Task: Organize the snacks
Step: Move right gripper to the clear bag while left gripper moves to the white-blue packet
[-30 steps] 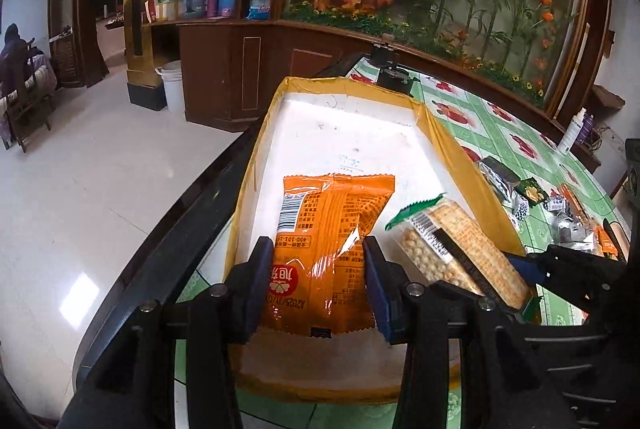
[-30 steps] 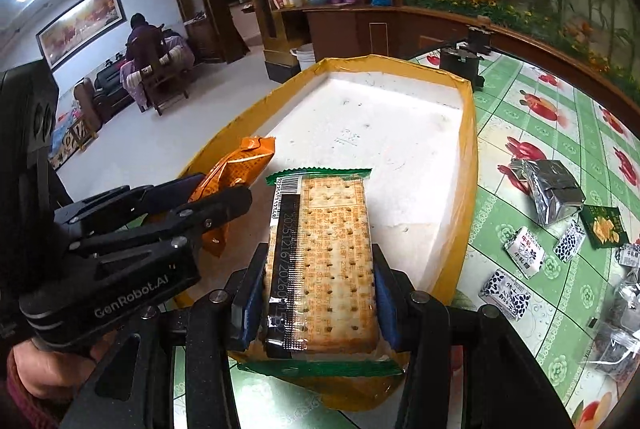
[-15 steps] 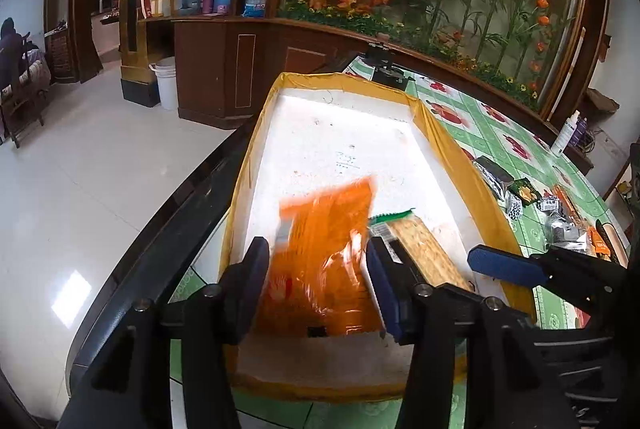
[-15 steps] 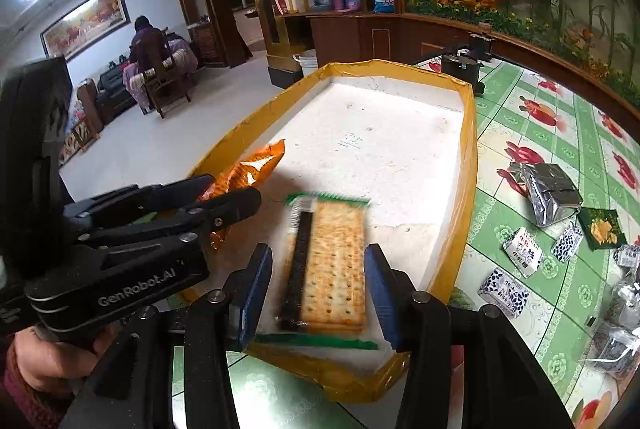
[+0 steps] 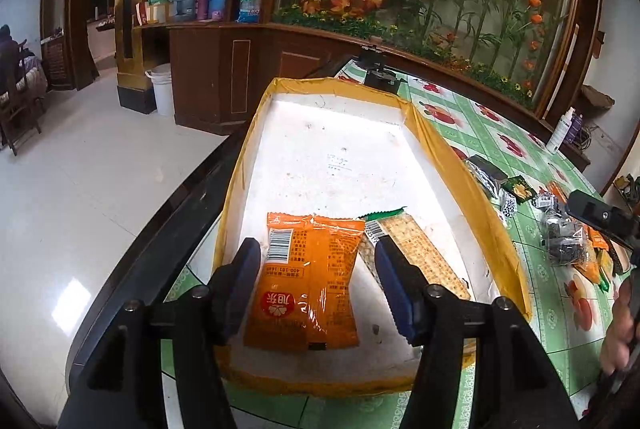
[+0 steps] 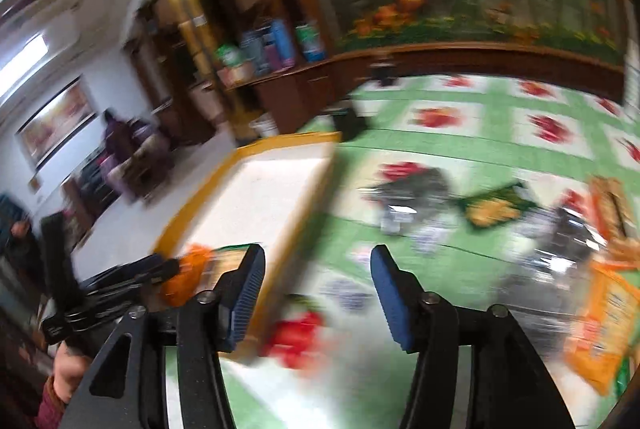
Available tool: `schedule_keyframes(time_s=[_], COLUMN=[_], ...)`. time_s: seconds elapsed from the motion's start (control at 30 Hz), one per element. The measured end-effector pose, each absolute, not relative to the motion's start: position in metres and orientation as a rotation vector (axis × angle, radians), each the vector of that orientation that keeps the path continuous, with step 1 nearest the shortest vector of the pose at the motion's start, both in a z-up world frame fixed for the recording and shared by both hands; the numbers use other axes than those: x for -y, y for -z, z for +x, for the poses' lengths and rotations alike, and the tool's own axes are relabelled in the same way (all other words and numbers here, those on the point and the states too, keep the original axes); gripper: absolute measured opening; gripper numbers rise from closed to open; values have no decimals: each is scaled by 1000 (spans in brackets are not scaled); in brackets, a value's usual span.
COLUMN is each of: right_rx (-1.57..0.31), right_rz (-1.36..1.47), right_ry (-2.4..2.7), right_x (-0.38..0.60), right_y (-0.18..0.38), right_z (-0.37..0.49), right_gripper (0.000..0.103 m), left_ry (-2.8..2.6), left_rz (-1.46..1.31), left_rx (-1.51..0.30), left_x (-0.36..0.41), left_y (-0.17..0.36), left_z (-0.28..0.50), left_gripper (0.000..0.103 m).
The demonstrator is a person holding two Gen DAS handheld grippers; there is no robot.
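The yellow-rimmed box (image 5: 452, 165) with its white floor holds two snacks at its near end: the orange packet (image 5: 306, 281) lying flat, barcode side up, and the cracker pack (image 5: 416, 253) touching it at 3 o'clock, angled toward the box's 5 o'clock corner. The left tongs (image 5: 316, 285) hover released over the orange packet, blue pads either side of it without touching. Half a second ago that packet was a blur between the pads; it now lies at rest. The right tongs (image 6: 318, 293) are spread wide and empty; a second ago they clamped the cracker pack, and now they have swung off the box toward the green flowered bench (image 6: 480, 149), where loose wrappers (image 6: 496, 205) lie scattered from 12 to 3 o'clock of them. That view is heavily motion-blurred, so the wrappers' details cannot be told; the box (image 6: 256, 197) sits at its 10 o'clock.
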State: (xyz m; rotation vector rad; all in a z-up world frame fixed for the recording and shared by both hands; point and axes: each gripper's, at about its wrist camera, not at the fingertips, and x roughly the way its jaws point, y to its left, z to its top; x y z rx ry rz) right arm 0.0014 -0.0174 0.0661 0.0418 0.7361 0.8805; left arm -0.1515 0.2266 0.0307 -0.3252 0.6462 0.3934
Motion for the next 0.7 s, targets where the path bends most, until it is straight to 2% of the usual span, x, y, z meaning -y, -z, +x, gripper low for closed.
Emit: schedule_keyframes(time_s=[0.23, 0.3, 0.33, 0.4, 0.53, 0.7], right_rx=[-820, -816, -813, -810, -820, -813], right_rz=[164, 170, 170, 169, 211, 298], right_ry=[-775, -772, -768, -754, -728, -682], right_x=[60, 61, 61, 62, 74, 97], right_y=[-54, -55, -56, -57, -53, -55], right_z=[33, 34, 33, 33, 38, 44], right_gripper=[60, 60, 60, 60, 60, 60], left_ry=[-351, -323, -288, -208, -84, -42], left_rz=[-309, -282, -286, -317, -353, -213], left_rx=[-608, -592, -593, -607, -714, -812], left_x=[-206, -194, -188, -177, -146, -91], left_y=[-63, -78, -85, -92, -86, -61], left_z=[-150, -146, -141, -129, -89, -59], left_gripper=[59, 64, 71, 72, 72, 71])
